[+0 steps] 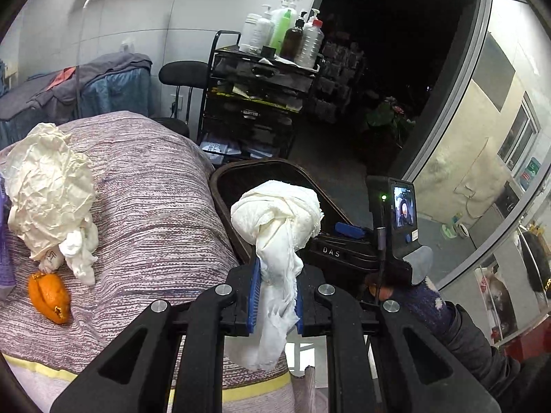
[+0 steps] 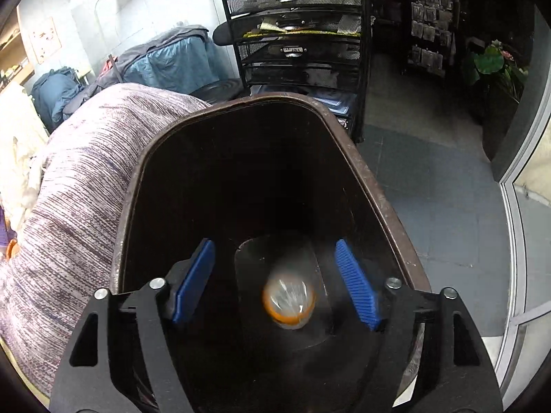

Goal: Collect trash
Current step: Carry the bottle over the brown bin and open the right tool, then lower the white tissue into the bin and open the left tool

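A white tissue wad is hanging lengthwise between the clamped pads of the left gripper, just short of the brown bin ahead. The right gripper is hovering over that bin with its 2 fingers apart, a blurred orange-rimmed piece lying below.

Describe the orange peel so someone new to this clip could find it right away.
Start at the striped blanket covering the bed beside the brown bin. Near its left edge lies a heap of crumpled paper, and the orange peel sits just below that heap. It is the only bright orange piece among the pale scraps.
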`<act>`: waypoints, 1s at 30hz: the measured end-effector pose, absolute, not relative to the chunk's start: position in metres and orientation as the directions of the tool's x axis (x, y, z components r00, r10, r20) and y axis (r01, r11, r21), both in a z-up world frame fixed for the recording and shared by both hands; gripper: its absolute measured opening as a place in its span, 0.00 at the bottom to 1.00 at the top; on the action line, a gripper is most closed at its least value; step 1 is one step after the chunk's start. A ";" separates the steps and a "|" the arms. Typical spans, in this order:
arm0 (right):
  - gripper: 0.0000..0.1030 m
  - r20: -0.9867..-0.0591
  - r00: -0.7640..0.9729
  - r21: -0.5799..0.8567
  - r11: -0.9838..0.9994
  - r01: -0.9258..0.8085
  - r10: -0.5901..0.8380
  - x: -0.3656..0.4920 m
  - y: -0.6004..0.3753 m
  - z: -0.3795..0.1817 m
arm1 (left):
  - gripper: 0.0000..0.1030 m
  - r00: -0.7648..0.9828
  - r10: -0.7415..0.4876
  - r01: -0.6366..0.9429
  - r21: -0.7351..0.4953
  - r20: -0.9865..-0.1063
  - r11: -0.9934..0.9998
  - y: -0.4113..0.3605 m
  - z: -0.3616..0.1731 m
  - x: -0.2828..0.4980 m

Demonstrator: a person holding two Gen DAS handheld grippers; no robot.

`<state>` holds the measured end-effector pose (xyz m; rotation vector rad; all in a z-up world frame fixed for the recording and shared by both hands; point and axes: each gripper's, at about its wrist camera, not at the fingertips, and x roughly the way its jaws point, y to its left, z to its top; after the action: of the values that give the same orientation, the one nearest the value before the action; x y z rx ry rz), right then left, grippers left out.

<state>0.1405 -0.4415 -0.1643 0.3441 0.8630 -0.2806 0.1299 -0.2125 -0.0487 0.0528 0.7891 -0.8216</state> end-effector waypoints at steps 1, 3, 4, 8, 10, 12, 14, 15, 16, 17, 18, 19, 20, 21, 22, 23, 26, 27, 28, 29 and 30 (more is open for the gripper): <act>0.71 -0.775 0.624 0.187 0.907 0.378 -0.101 0.138 -0.441 -0.163 | 0.15 0.418 -0.634 0.676 -0.244 -0.651 0.696 -0.215 -0.049 0.131; 0.72 -0.766 0.634 0.201 0.900 0.386 -0.101 0.135 -0.443 -0.160 | 0.15 0.414 -0.633 0.680 -0.241 -0.654 0.693 -0.219 -0.050 0.132; 0.72 -0.760 0.642 0.212 0.895 0.393 -0.102 0.131 -0.443 -0.157 | 0.15 0.411 -0.634 0.682 -0.240 -0.655 0.691 -0.221 -0.050 0.133; 0.75 -0.724 0.677 0.230 0.881 0.413 -0.129 0.113 -0.442 -0.143 | 0.15 0.392 -0.637 0.691 -0.245 -0.663 0.681 -0.231 -0.051 0.138; 0.76 -0.706 0.692 0.236 0.871 0.431 -0.151 0.103 -0.442 -0.135 | 0.15 0.378 -0.641 0.695 -0.253 -0.668 0.673 -0.238 -0.051 0.141; 0.77 -0.686 0.706 0.244 0.858 0.452 -0.176 0.092 -0.444 -0.127 | 0.15 0.373 -0.639 0.703 -0.245 -0.672 0.668 -0.247 -0.051 0.143; 0.78 -0.673 0.711 0.241 0.850 0.469 -0.202 0.085 -0.446 -0.121 | 0.15 0.369 -0.634 0.711 -0.233 -0.680 0.664 -0.257 -0.052 0.145; 0.79 -0.669 0.712 0.238 0.846 0.478 -0.215 0.081 -0.448 -0.118 | 0.15 0.363 -0.631 0.714 -0.230 -0.686 0.662 -0.262 -0.053 0.146; 0.79 -0.664 0.712 0.236 0.840 0.489 -0.228 0.077 -0.450 -0.115 | 0.15 0.353 -0.629 0.716 -0.232 -0.693 0.658 -0.268 -0.055 0.148; 0.79 -0.661 0.712 0.239 0.834 0.498 -0.237 0.072 -0.453 -0.113 | 0.15 0.344 -0.626 0.718 -0.233 -0.700 0.655 -0.273 -0.057 0.150; 0.79 -0.656 0.715 0.243 0.829 0.504 -0.243 0.068 -0.455 -0.110 | 0.15 0.338 -0.621 0.720 -0.231 -0.707 0.655 -0.278 -0.059 0.151; 0.79 -0.649 0.716 0.244 0.822 0.514 -0.255 0.064 -0.458 -0.108 | 0.15 0.331 -0.616 0.721 -0.230 -0.715 0.654 -0.283 -0.062 0.152; 0.80 -0.647 0.715 0.242 0.818 0.522 -0.265 0.060 -0.460 -0.106 | 0.15 0.322 -0.613 0.722 -0.232 -0.721 0.652 -0.287 -0.065 0.153; 0.80 -0.644 0.713 0.239 0.813 0.531 -0.276 0.056 -0.462 -0.105 | 0.15 0.314 -0.610 0.722 -0.234 -0.728 0.651 -0.291 -0.067 0.155; 0.80 -0.642 0.712 0.239 0.808 0.539 -0.285 0.053 -0.464 -0.105 | 0.15 0.309 -0.605 0.722 -0.233 -0.734 0.651 -0.296 -0.070 0.156; 0.80 -0.642 0.709 0.241 0.801 0.548 -0.292 0.050 -0.467 -0.105 | 0.15 0.305 -0.599 0.723 -0.230 -0.740 0.652 -0.300 -0.073 0.157; 0.80 -0.647 0.698 0.251 0.780 0.574 -0.305 0.041 -0.476 -0.107 | 0.15 0.290 -0.586 0.726 -0.225 -0.757 0.650 -0.313 -0.079 0.160; 0.80 -0.650 0.694 0.251 0.774 0.581 -0.310 0.039 -0.479 -0.108 | 0.15 0.284 -0.582 0.728 -0.224 -0.762 0.648 -0.316 -0.081 0.160; 0.80 -0.652 0.691 0.252 0.770 0.586 -0.312 0.037 -0.481 -0.108 | 0.15 0.277 -0.578 0.730 -0.224 -0.767 0.646 -0.320 -0.083 0.161; 0.80 -0.654 0.688 0.254 0.766 0.591 -0.314 0.035 -0.483 -0.109 | 0.15 0.271 -0.574 0.731 -0.223 -0.773 0.645 -0.324 -0.085 0.161; 0.80 -0.655 0.687 0.256 0.762 0.594 -0.316 0.034 -0.485 -0.110 | 0.15 0.268 -0.569 0.731 -0.220 -0.778 0.646 -0.327 -0.087 0.162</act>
<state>0.0341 -0.4849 -0.1100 0.4796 0.6273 -0.5318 0.1621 -0.3271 -0.0866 0.1964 0.9561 -0.8837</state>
